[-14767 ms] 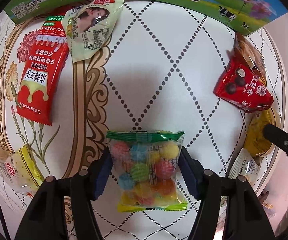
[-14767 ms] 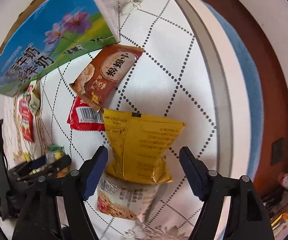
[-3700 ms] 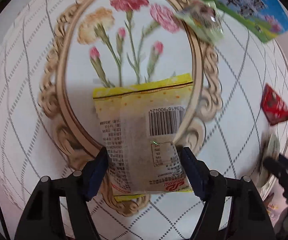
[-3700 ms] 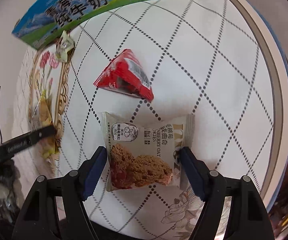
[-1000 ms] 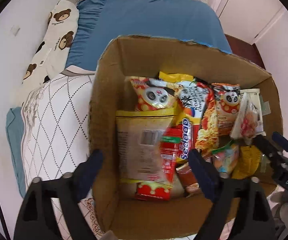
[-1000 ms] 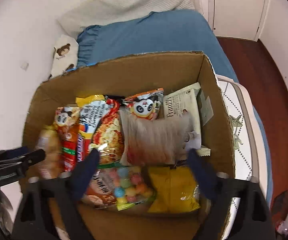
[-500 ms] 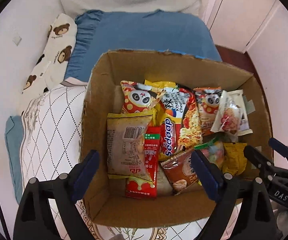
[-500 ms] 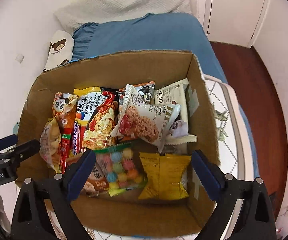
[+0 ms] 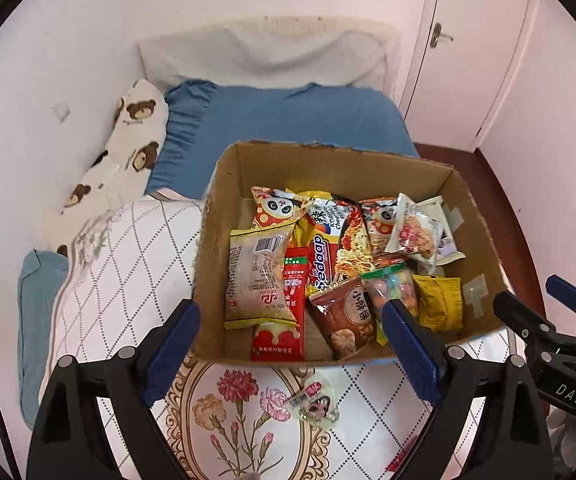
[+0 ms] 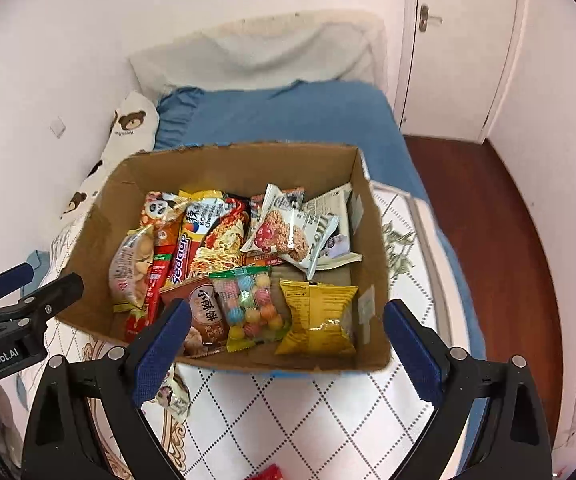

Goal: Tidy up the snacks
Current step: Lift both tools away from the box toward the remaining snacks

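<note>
Snacks are seen gathered inside an open brown cardboard box (image 9: 216,216) that stands on a white quilted cover with a dotted diamond pattern (image 9: 120,248), laid over a blue bed (image 9: 288,116). Within the box, a pale yellow packet with a barcode (image 9: 257,276) lies at the left in the left wrist view, a long red sachet (image 9: 288,312) just beside it, then a brown biscuit pouch (image 9: 348,316), a clear bag of coloured candy balls (image 10: 250,304) and a crinkled yellow foil bag (image 10: 316,316). A white oat-cookie wrapper (image 10: 292,232) is propped on the noodle packs at the back.

A small pale green packet (image 9: 316,404) is left lying on the cover, in front of the box, beside the printed flower oval.

The left gripper (image 9: 290,354) and the right gripper (image 10: 286,350) are both held above the box's near edge, their blue-padded fingers spread wide with nothing gripped between them.
</note>
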